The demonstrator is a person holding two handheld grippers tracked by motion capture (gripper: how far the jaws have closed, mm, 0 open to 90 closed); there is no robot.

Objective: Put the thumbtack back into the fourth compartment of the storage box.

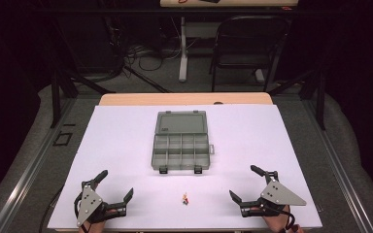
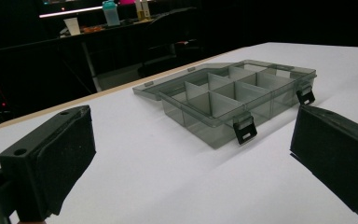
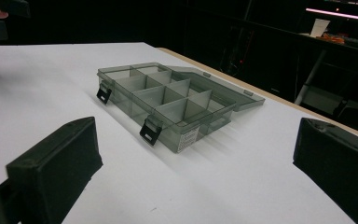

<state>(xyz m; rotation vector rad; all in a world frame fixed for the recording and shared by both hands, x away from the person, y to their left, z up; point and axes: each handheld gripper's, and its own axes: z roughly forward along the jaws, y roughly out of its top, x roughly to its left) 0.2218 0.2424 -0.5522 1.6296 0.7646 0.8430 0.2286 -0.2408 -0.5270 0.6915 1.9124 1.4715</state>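
While lid lies open, organizer box (image 3: 168,105), small white label on its end wall, unreadable.

Open compartment box (image 2: 235,95) lies beyond the spread claw (image 2: 191,154).

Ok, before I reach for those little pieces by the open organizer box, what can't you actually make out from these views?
- Small colourful pieces, high view: too small to tell what they are or how many.
- Organizer box compartments: nothing seems to lie in them, but the dividers hide some floor in both gripper views.
- Label on the box's end wall, right gripper view: print too small to read.
- Left gripper and right gripper: open, hands cut off by the bottom edge.
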